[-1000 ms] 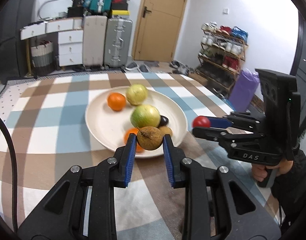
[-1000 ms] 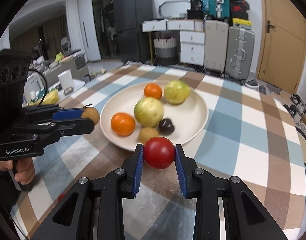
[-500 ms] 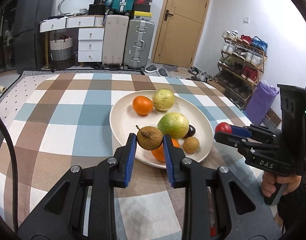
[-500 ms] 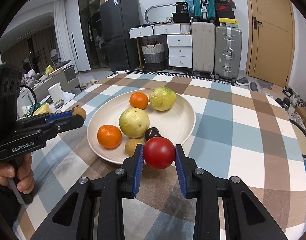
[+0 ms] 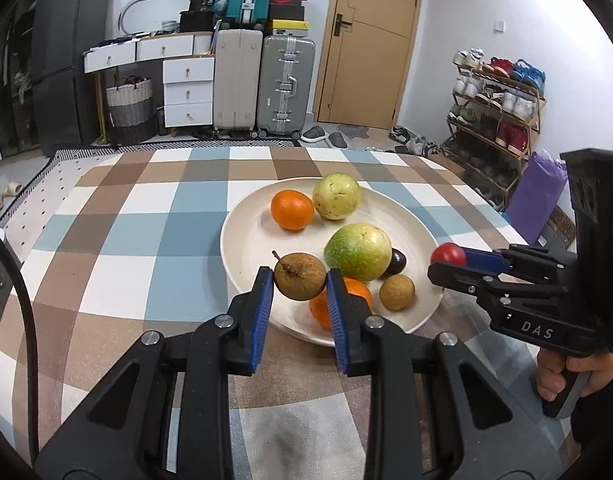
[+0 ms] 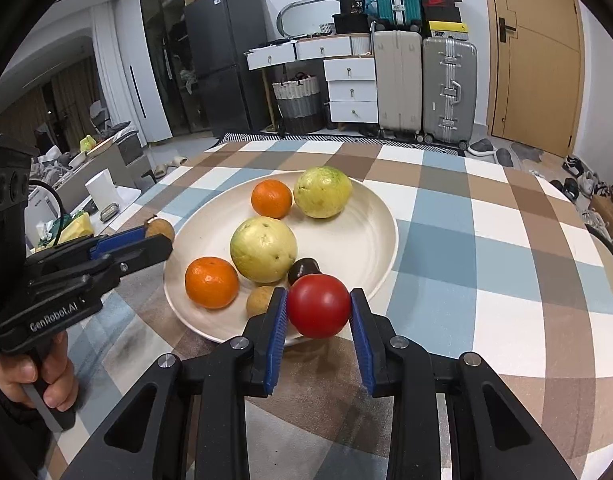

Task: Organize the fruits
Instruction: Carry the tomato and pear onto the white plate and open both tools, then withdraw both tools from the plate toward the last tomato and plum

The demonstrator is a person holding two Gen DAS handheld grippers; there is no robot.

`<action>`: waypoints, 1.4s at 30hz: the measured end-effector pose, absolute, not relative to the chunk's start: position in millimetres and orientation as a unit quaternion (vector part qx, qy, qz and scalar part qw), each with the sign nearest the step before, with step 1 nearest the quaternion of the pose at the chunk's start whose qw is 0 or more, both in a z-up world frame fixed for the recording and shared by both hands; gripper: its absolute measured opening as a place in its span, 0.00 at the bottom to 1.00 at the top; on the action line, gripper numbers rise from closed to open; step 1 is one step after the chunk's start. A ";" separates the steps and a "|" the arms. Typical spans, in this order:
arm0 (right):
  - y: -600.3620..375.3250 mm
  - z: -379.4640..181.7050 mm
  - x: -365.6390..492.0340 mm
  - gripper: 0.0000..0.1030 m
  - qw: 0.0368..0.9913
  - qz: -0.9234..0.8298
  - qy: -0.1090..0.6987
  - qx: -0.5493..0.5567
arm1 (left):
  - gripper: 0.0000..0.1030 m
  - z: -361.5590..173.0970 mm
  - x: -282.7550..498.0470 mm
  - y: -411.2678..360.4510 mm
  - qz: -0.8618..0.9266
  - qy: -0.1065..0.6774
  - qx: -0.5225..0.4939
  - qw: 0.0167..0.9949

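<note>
Table (image 5: 118, 248): covered by a cloth in a check of blue, brown and white squares, smooth and matte.

Plate (image 5: 246, 240): wide, round, shallow, cream-coloured with a plain raised rim; stands on the table in front of both grippers.

On the plate:
- Two oranges, round, bright, finely dimpled skin. One at the far side (image 5: 291, 210); one at the near edge (image 6: 211, 282), partly hidden behind the left gripper in the left wrist view.
- Two large pale fruits, yellow-green, roundish, with speckled, slightly blemished skin. One at the far side (image 5: 337, 196), touching the far orange; one in the middle (image 5: 357, 252).
- One small dark fruit (image 5: 396, 262), glossy, nearly black, tucked against the middle pale fruit.
- One small tan fruit (image 5: 397, 292), round, rough and dull, near the plate's front rim.

Left gripper (image 5: 299, 292): black frame, ribbed blue pads. Closed narrowly on a brown fruit (image 5: 299, 276), round, rough-skinned, with a short dry stem on top; held in the air over the near rim of the plate.

Right gripper (image 6: 317, 312): same make, black with blue ribbed pads. Closed on a tomato (image 6: 318, 306), red, smooth, glossy and round; held just above the near rim of the plate, in front of the dark fruit.

Each gripper has a pistol-style handle held by a hand: right hand (image 5: 562, 368), left hand (image 6: 38, 372).
</note>
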State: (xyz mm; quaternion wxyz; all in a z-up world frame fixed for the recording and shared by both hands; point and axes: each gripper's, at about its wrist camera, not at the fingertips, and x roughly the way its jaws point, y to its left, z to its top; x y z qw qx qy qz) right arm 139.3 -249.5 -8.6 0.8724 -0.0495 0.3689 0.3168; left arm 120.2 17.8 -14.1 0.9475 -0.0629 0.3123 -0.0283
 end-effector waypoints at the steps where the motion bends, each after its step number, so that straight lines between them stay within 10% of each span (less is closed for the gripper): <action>1: -249.0 -9.0 139.8 0.30 0.872 0.318 0.370 -0.051 | 0.24 -14.5 121.1 17.3 -0.028 0.313 -0.061 0.947; 5: -248.0 -9.8 140.0 0.31 0.870 0.320 0.371 -0.054 | 0.24 -15.2 122.5 18.0 -0.026 0.315 -0.063 0.947; 11: -251.5 -7.2 138.0 0.58 0.875 0.320 0.361 -0.046 | 0.25 -15.0 120.6 20.2 -0.019 0.312 -0.068 0.947; 18: -255.3 -1.7 131.7 0.84 0.885 0.315 0.340 -0.043 | 0.73 -10.7 113.5 20.4 -0.007 0.293 -0.063 0.954; 24: -256.0 3.2 125.0 0.97 0.892 0.315 0.319 -0.047 | 0.85 -10.3 106.2 21.5 -0.010 0.294 -0.062 0.954; 27: -256.1 5.3 122.0 1.00 0.894 0.319 0.311 -0.049 | 1.00 -10.5 103.1 22.8 -0.001 0.295 -0.063 0.953; 42: -274.5 5.6 112.3 1.00 0.893 0.300 0.333 -0.043 | 1.00 -14.2 76.6 15.9 -0.006 0.307 -0.057 0.950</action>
